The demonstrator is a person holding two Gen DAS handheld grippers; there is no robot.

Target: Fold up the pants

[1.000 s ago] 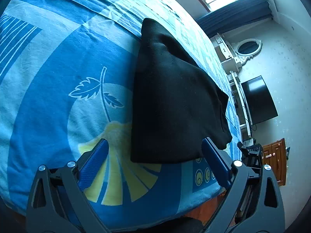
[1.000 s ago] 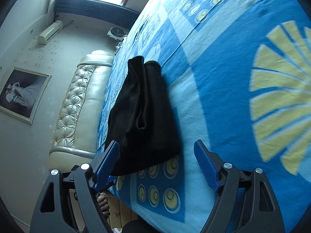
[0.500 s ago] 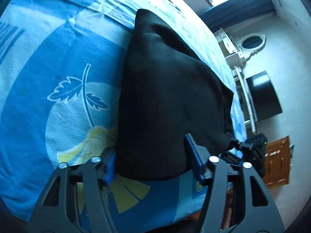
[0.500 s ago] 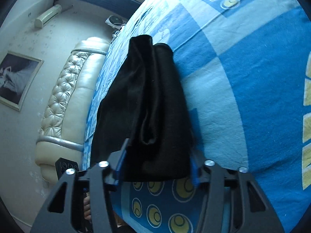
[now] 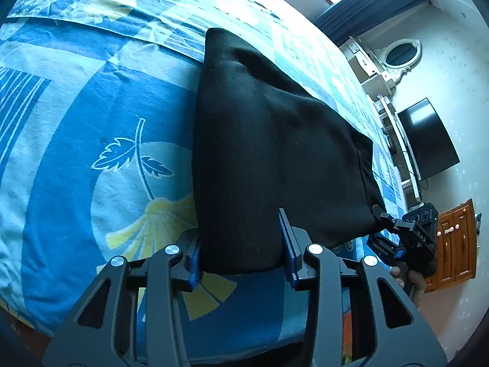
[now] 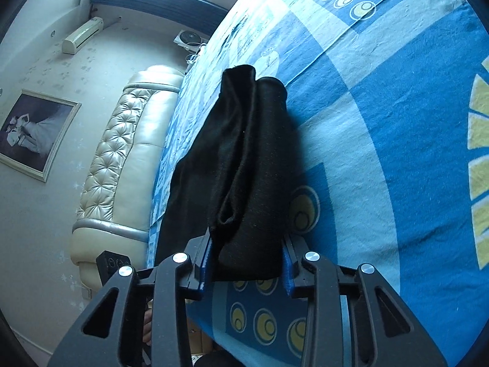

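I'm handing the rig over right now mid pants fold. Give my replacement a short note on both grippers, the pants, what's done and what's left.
Left gripper: jaws have just been closing, now clamped on the near corner of the black pants.
Right gripper: also just closing, now pinching the other near corner, where the layers stack.
Pants lie already folded into a narrow stack on the blue patterned bedsheet, near the bed's edge.
Done: earlier folds, both corners gripped.
Left: probably lift the near end and carry it over to the far end, then release.
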